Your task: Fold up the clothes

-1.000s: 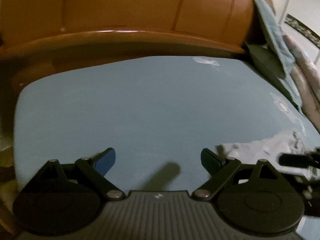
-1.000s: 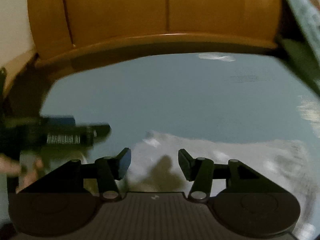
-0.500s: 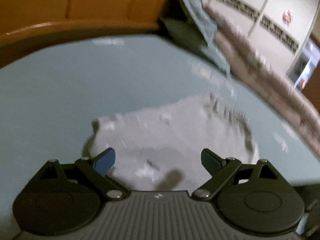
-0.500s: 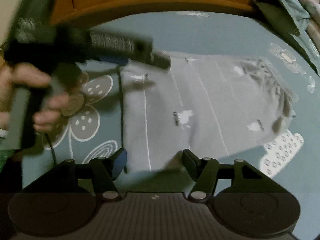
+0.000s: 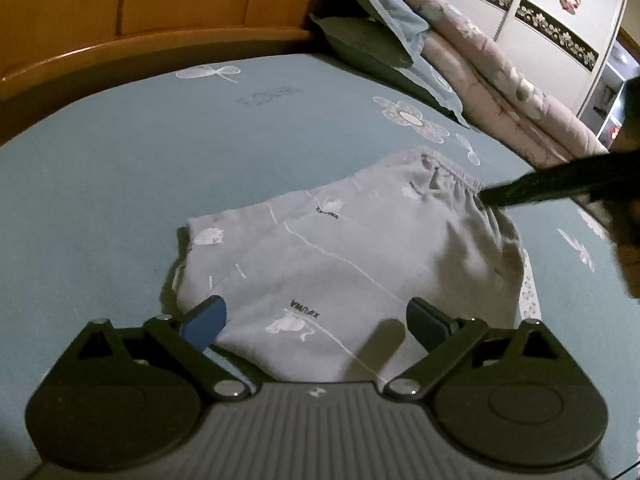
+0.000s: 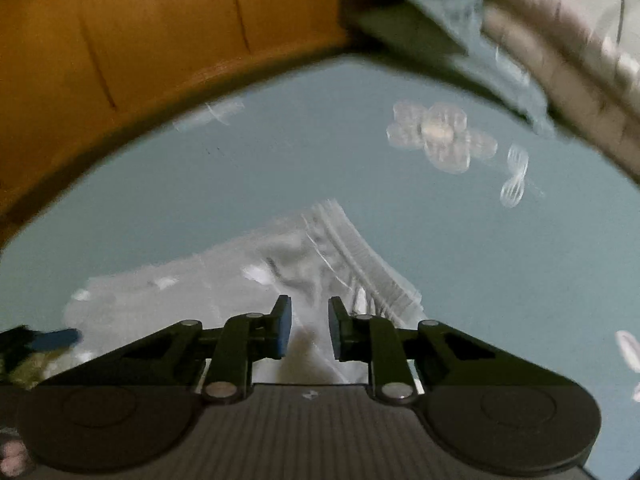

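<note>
A grey garment (image 5: 340, 248) with small white prints lies folded flat on the blue bed sheet (image 5: 140, 168). My left gripper (image 5: 314, 320) hovers open and wide over its near edge, nothing between its fingers. In the left wrist view, my right gripper (image 5: 490, 196) shows as a dark blurred bar reaching the gathered waistband (image 5: 452, 176) from the right. In the right wrist view, the right gripper (image 6: 308, 328) is over the garment (image 6: 180, 292) by the waistband (image 6: 360, 264). Its jaws are closing, a narrow gap remains, and grey cloth shows in that gap.
An orange wooden headboard (image 5: 160, 8) runs along the far edge of the bed. Pillows (image 5: 372, 36) and a folded pink quilt (image 5: 500, 80) are stacked at the far right, with a white wardrobe (image 5: 540, 8) behind. A blue finger (image 6: 56, 338) of the left gripper shows low left.
The left gripper swung from bare sheet to over the garment, then held still. The right gripper moved from the garment's near side to the waistband end, and its jaws narrowed.
</note>
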A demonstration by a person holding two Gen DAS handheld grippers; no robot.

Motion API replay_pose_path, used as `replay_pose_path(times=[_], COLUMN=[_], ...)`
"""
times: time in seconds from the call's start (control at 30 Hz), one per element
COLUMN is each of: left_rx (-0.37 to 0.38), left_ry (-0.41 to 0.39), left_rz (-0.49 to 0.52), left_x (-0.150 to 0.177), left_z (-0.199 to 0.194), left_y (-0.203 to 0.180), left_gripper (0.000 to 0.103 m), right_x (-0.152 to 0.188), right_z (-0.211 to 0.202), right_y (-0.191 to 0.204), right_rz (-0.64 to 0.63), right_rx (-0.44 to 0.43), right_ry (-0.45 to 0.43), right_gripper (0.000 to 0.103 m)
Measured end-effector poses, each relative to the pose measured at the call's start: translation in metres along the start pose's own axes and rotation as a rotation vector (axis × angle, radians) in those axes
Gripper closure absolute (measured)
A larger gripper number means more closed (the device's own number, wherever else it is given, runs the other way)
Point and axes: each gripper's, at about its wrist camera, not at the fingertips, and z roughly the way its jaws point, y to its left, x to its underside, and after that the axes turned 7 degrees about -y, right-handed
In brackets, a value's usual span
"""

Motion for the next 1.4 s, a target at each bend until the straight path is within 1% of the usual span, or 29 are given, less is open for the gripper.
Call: replay_pose_path(times=[0.03,0.07,0.1,0.2,0.3,0.37,0.4,0.47,0.57,0.7,0.73,0.83,0.93,1.0,1.03,1.07,1.1,1.13,1.23,1.33,1.4], left_rx=[0.003,0.008,0.014,0.033,0.049,0.055,0.056,0.057,0.055,0.060,0.064,0.071,0.071,0.070,0.071,0.071,0.072,0.071,0.072,0.078,0.080], left_ry=[0.001,0.001,0.002,0.003,0.005,0.006,0.006,0.009,0.011,0.013,0.013,0.015,0.016,0.016,0.016,0.016,0.016,0.017,0.018,0.020,0.021], left_rz=[0.000,0.002,0.003,-0.007,-0.024,-0.027,-0.028,-0.031,-0.025,-0.010,-0.008,-0.016,-0.026,-0.022,-0.017,-0.012,-0.005,0.001,-0.001,-0.007,-0.013], left_x=[0.000,0.000,0.000,-0.002,-0.003,-0.004,-0.005,-0.005,-0.006,-0.005,-0.005,-0.006,-0.006,-0.006,-0.005,-0.004,-0.004,-0.003,-0.003,-0.004,-0.005], left_z=[0.000,0.000,0.000,0.000,0.001,0.001,0.002,0.003,0.005,0.004,0.004,0.004,0.004,0.004,0.003,0.003,0.002,0.002,0.002,0.002,0.002], left_y=[0.000,0.001,0.001,0.006,0.010,0.011,0.012,0.011,0.009,0.009,0.009,0.011,0.011,0.011,0.010,0.010,0.009,0.009,0.009,0.011,0.011], left_gripper=[0.006,0.006,0.006,0.005,0.005,0.005,0.005,0.004,0.003,0.003,0.003,0.003,0.003,0.003,0.003,0.003,0.003,0.003,0.003,0.003,0.002], right_x=[0.002,0.003,0.006,0.006,0.004,0.004,0.004,0.007,0.016,0.011,0.005,-0.018,-0.030,-0.035,-0.036,-0.037,-0.038,-0.042,-0.044,-0.040,-0.035], right_z=[0.010,0.019,0.026,0.032,0.021,0.004,-0.003,-0.005,0.012,0.008,0.002,0.008,0.038,0.066,0.077,0.089,0.093,0.092,0.071,0.036,0.019], right_y=[-0.003,-0.008,-0.016,-0.040,-0.038,-0.033,-0.031,-0.028,-0.029,-0.027,-0.020,0.004,0.019,0.022,0.022,0.019,0.017,0.018,0.019,0.008,-0.004], right_rz=[-0.024,-0.042,-0.039,0.087,0.114,0.132,0.128,0.117,0.101,0.143,0.128,0.040,-0.020,-0.059,-0.068,-0.063,-0.051,-0.037,-0.013,-0.021,-0.006], right_rx=[0.058,0.100,0.098,0.042,0.061,0.046,0.042,0.033,0.064,0.061,0.041,0.042,0.061,0.108,0.126,0.124,0.122,0.121,0.102,0.081,0.083], right_ry=[0.021,0.042,0.059,0.056,0.031,-0.011,-0.024,-0.002,0.072,0.033,-0.001,-0.043,-0.026,-0.001,0.019,0.024,0.014,0.014,0.019,-0.027,-0.038], right_gripper=[0.080,0.085,0.087,0.090,0.090,0.085,0.085,0.085,0.085,0.085,0.085,0.085,0.085,0.085,0.086,0.089,0.089,0.089,0.088,0.082,0.081])
